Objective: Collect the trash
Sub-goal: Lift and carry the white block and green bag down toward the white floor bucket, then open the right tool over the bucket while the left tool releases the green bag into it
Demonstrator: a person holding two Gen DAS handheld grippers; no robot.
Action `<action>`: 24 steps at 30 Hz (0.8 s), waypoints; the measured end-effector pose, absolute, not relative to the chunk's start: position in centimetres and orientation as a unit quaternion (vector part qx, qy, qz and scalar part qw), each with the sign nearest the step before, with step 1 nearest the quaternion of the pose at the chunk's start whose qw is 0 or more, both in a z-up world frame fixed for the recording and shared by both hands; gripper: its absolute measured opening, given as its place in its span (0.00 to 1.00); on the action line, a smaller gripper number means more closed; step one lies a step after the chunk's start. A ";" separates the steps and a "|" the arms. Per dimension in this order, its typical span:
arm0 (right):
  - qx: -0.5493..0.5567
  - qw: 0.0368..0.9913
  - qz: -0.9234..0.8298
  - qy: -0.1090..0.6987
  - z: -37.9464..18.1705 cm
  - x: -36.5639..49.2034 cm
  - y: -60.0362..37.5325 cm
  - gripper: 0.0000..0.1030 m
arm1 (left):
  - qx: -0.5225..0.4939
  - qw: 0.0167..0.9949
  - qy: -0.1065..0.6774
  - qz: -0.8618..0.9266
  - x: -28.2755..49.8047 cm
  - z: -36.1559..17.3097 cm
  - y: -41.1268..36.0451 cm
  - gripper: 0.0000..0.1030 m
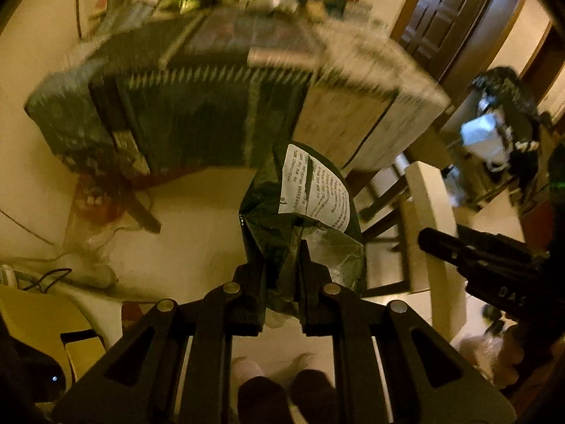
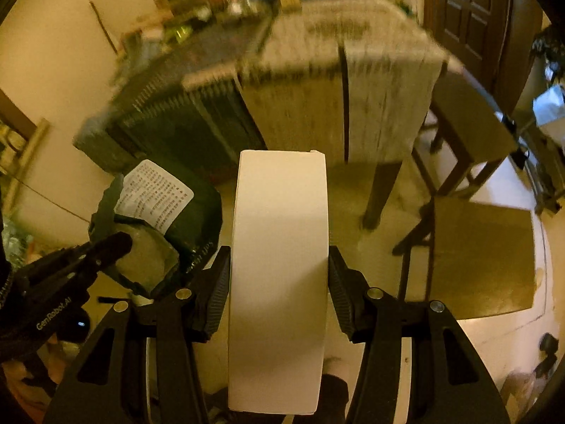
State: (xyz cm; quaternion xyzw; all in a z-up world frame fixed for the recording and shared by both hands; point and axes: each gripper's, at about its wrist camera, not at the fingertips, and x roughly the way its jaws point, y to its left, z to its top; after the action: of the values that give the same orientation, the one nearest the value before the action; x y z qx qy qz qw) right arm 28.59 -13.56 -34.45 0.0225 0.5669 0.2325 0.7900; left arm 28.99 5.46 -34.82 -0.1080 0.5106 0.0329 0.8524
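My left gripper (image 1: 282,268) is shut on a crumpled dark green snack bag (image 1: 300,212) with a white printed label, held in the air above the floor. My right gripper (image 2: 279,265) is shut on a tall white box (image 2: 279,282), gripped by its two side faces. In the right wrist view the green bag (image 2: 166,212) and the left gripper (image 2: 106,247) show at the left, close beside the box. In the left wrist view the white box (image 1: 430,233) and the right gripper (image 1: 476,258) show at the right.
A table with a patterned dark and pale cloth (image 1: 229,99) stands ahead, cluttered on top and blurred. A wooden chair (image 2: 476,240) stands to the right, a dark door (image 2: 469,17) behind. Cables and a plastic bag (image 1: 91,212) lie on the floor at left.
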 end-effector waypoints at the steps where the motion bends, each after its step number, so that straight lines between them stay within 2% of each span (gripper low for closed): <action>1: 0.022 0.786 0.231 0.574 -35.7 28.7 -13.4 0.47 | -0.107 0.848 0.519 0.036 29.2 -36.5 5.6 0.13; 6: 0.013 0.766 0.226 0.601 -42.7 29.6 -12.1 0.47 | -0.111 0.831 0.544 0.046 30.2 -44.5 7.2 0.13; 15: -0.012 0.726 0.263 0.635 -52.7 31.0 -8.6 0.48 | -0.110 0.815 0.566 0.062 32.5 -54.9 8.9 0.13; 17: -0.012 0.718 0.262 0.645 -54.1 31.2 -8.4 0.49 | -0.112 0.810 0.572 0.064 33.2 -56.8 9.1 0.13; 19: -0.018 0.716 0.250 0.652 -55.5 31.3 -8.5 0.58 | -0.117 0.807 0.576 0.062 33.8 -58.2 9.1 0.13; 24: -0.019 0.716 0.224 0.661 -56.4 31.7 -9.8 0.59 | -0.128 0.790 0.597 0.048 35.3 -61.5 8.3 0.13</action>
State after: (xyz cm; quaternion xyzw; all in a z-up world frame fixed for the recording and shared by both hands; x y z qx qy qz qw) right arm 31.75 -9.83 -56.41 -0.0194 0.6608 0.2240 0.7161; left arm 35.32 8.26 -61.54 -0.1278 0.5973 0.0477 0.7903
